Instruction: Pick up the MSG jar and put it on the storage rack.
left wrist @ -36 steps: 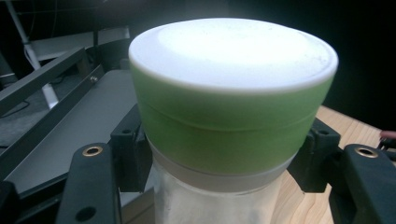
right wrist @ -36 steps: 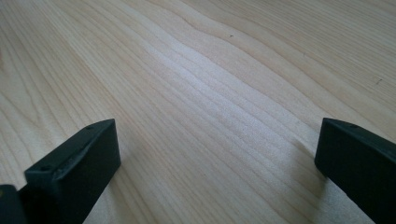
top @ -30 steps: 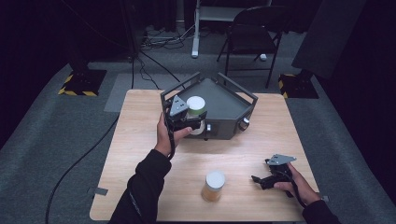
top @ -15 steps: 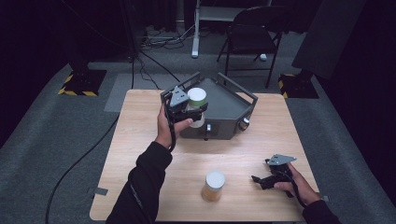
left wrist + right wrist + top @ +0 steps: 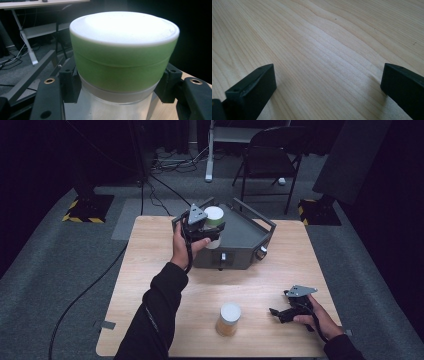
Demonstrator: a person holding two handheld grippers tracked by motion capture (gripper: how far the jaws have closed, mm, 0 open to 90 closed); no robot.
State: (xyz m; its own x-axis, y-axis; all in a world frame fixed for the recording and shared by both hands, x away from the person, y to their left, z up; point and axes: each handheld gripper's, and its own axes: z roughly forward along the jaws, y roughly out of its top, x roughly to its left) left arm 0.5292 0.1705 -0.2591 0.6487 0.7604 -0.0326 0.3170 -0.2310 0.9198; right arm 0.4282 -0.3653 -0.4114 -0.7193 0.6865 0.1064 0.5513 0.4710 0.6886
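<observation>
A clear jar [image 5: 214, 219] with a white lid and a green band hangs over the left part of a dark grey metal tray [image 5: 246, 239] at the back of the wooden table [image 5: 150, 270]. My left gripper [image 5: 214, 234] is shut on it. In the left gripper view the jaws clamp the jar [image 5: 123, 52] just under the green band. A second jar [image 5: 229, 319], white-lidded with amber contents, stands at the front centre. My right gripper [image 5: 279, 312] lies low at the front right, open; in the right gripper view its fingers [image 5: 252, 90] stand wide over bare wood.
The tray has raised rails and knobs on its front wall [image 5: 223, 257]. A folding chair [image 5: 272, 150] and a white stand [image 5: 210, 150] are on the carpet behind the table. Cables [image 5: 85, 290] trail on the floor at the left.
My left gripper has carried the green-banded jar upward and slightly farther over the tray. The right gripper and the amber jar have stayed put.
</observation>
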